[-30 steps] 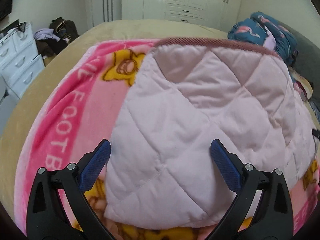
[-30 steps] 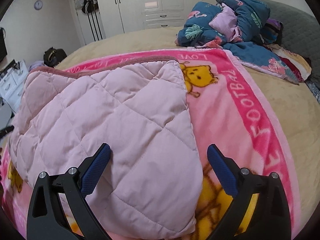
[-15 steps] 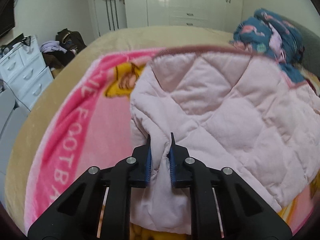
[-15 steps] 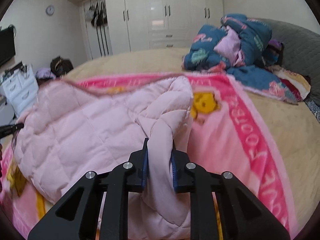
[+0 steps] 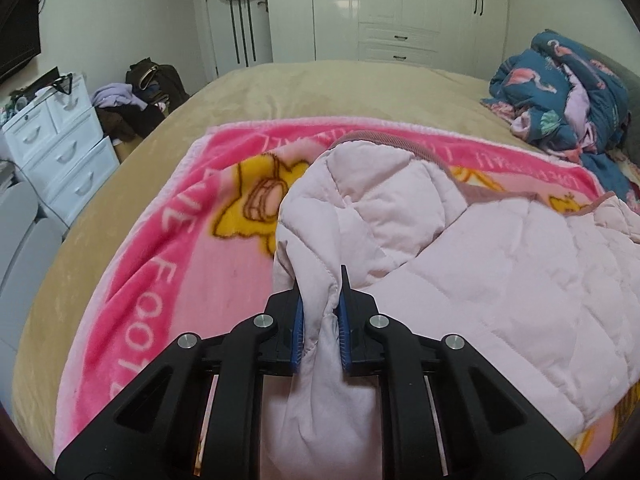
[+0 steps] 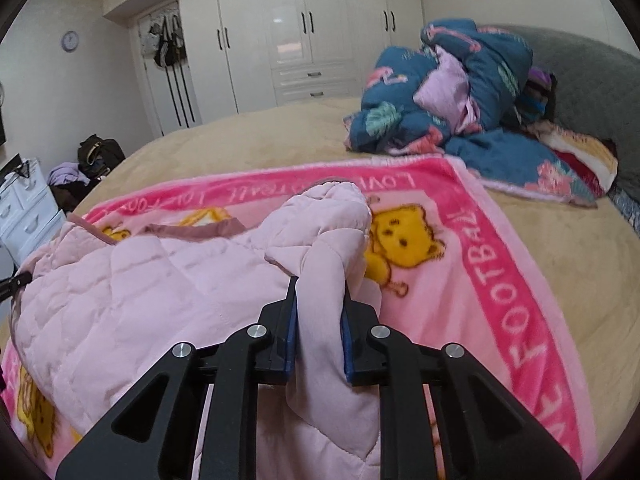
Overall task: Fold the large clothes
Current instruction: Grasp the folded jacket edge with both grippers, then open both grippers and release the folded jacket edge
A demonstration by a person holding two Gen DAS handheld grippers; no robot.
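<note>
A pale pink quilted jacket (image 5: 480, 272) lies on a pink cartoon blanket (image 5: 168, 264) spread over a tan bed. My left gripper (image 5: 320, 292) is shut on the jacket's near left edge and holds that fold lifted off the blanket. In the right wrist view my right gripper (image 6: 318, 300) is shut on the near right edge of the same jacket (image 6: 140, 296), also raised. The jacket bunches and hangs between the two grips. Its dusty-rose trim (image 5: 400, 146) runs along the far side.
A heap of blue flamingo-print bedding (image 6: 452, 92) lies at the far right of the bed near a grey headboard (image 6: 592, 80). White drawers (image 5: 60, 148) and a pile of bags (image 5: 144, 92) stand left of the bed. White wardrobes (image 5: 384, 8) line the far wall.
Both grippers went from open over the flat jacket to shut on its near edges. Since then both have lifted the edges up, and the jacket has bunched toward the far side.
</note>
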